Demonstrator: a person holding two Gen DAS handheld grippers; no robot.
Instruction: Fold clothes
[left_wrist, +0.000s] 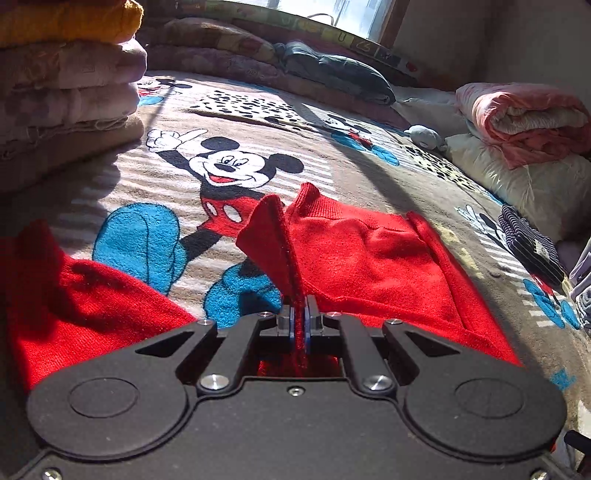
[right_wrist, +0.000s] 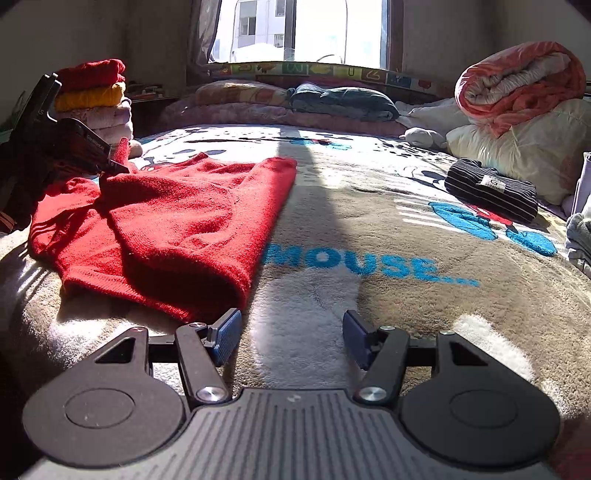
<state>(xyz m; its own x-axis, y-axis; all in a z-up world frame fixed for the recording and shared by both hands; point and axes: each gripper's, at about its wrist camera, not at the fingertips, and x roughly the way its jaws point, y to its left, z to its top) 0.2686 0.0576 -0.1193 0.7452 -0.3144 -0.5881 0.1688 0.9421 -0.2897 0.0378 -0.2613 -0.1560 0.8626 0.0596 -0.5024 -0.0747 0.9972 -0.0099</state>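
Left gripper (left_wrist: 299, 314) pinches fuzzy red knit sweater (left_wrist: 369, 254); right gripper (right_wrist: 291, 338) spread.

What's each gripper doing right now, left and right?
Left gripper: shut on the red sweater, pinching a fold of it.
Right gripper: open, holding nothing, just right of the sweater's hem.

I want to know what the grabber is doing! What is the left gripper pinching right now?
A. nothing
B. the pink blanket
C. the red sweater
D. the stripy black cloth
C: the left gripper is shut on a raised fold of the red sweater.
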